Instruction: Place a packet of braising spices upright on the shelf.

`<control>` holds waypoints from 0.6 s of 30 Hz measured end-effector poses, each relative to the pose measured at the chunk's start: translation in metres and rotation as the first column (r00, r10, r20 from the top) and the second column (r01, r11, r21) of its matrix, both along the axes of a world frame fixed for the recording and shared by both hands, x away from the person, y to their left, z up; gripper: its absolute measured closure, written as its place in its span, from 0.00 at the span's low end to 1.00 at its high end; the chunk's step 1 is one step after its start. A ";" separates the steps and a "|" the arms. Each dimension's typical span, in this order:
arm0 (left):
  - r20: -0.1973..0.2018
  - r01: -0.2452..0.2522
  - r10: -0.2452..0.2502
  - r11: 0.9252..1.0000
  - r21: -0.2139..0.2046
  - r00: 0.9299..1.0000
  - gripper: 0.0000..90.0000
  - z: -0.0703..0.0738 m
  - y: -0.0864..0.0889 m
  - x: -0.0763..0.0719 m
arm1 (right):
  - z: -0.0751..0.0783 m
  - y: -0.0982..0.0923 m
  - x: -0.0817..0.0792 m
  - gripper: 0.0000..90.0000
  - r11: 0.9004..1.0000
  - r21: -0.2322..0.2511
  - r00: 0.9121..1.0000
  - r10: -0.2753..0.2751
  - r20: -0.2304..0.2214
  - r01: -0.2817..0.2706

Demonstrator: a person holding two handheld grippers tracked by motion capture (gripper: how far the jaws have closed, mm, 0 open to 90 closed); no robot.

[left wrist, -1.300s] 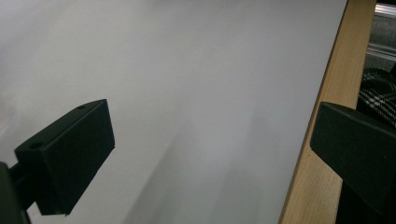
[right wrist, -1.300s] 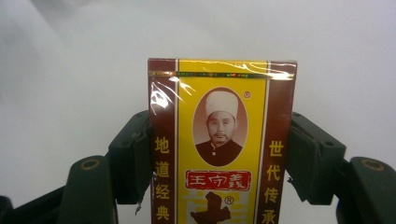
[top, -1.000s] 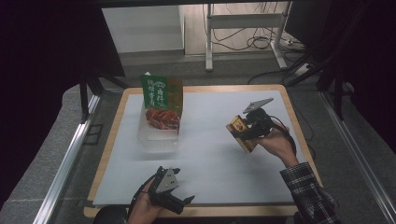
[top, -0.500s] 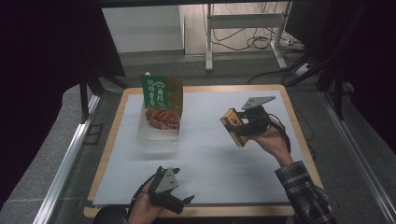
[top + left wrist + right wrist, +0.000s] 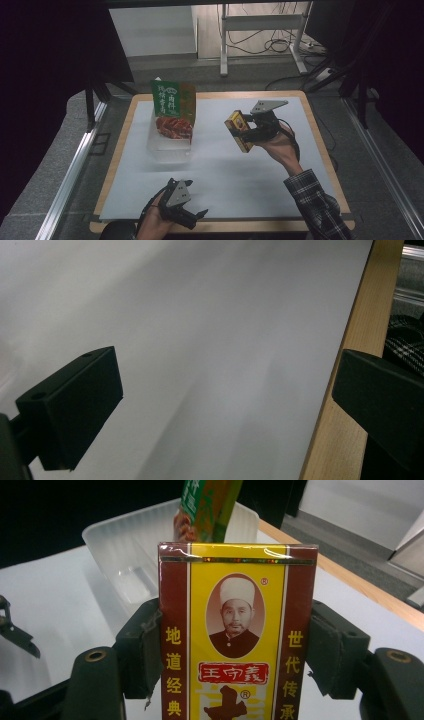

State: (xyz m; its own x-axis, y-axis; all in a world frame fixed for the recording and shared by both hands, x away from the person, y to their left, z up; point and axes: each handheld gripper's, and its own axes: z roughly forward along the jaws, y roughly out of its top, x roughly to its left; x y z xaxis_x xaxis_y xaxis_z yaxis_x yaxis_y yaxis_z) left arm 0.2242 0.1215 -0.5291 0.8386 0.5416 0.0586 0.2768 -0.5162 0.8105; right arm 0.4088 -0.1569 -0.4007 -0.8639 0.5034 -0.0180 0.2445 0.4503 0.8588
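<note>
The right gripper (image 5: 248, 131) has its jaws clamped on the long sides of a yellow and dark red box (image 5: 239, 131), one black pad pressed against each edge; in the right gripper view the box (image 5: 235, 630) stands upright between the pads, its printed front with a portrait and Chinese characters facing the camera and its top edge rising clear above them. From above, the box sticks out of the jaws toward the middle of the bench (image 5: 310, 125), held up off the white sheet (image 5: 225, 170) that covers it, with the person's right hand (image 5: 280, 147) wrapped around the gripper body behind.

Beyond the box, straight ahead of the right jaws, sits a clear plastic tray (image 5: 125, 545), well apart from the box. A green and orange packet (image 5: 210, 505) stands upright at the tray's far end; in the high view the packet (image 5: 172, 100) leans on the far rim of the tray (image 5: 167, 150), red food pictured on its lower part.

The left gripper (image 5: 192, 216) rests low at the near edge of the bench, far from the tray and from the right gripper. Its jaws stand wide apart with nothing between them; the left gripper view shows bare white sheet (image 5: 210, 350) in the gap and the wooden bench edge (image 5: 340, 440) running under the one jaw.
</note>
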 end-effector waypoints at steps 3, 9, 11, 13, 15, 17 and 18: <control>0.001 0.000 0.000 1.000 0.001 1.000 0.00 0.000 0.000 0.000 | 0.000 0.005 0.001 0.36 1.000 0.016 1.000 0.004 0.006 -0.005; -0.001 0.000 0.000 1.000 0.000 1.000 0.00 0.000 0.000 0.000 | -0.001 0.016 0.003 0.36 0.999 0.037 1.000 0.011 0.009 -0.012; -0.001 0.000 0.000 1.000 0.000 1.000 0.00 0.000 0.000 0.000 | -0.001 0.021 0.003 0.36 0.999 0.046 1.000 0.016 0.013 -0.016; -0.001 0.000 0.000 1.000 -0.001 1.000 0.00 0.000 0.000 0.000 | 0.000 0.025 0.004 0.36 0.998 0.056 1.000 0.019 0.019 -0.020; 0.000 0.000 0.000 1.000 -0.001 1.000 0.00 0.000 0.000 0.000 | 0.000 0.030 0.005 0.36 0.997 0.067 0.999 0.026 0.021 -0.028; 0.000 0.000 0.000 1.000 0.000 1.000 0.00 0.000 0.000 0.000 | 0.000 0.036 0.006 0.36 0.996 0.076 0.999 0.035 0.020 -0.037; -0.001 0.000 0.000 1.000 0.001 1.000 0.00 0.000 0.000 0.000 | 0.000 0.039 0.007 0.36 0.996 0.081 0.999 0.040 0.021 -0.041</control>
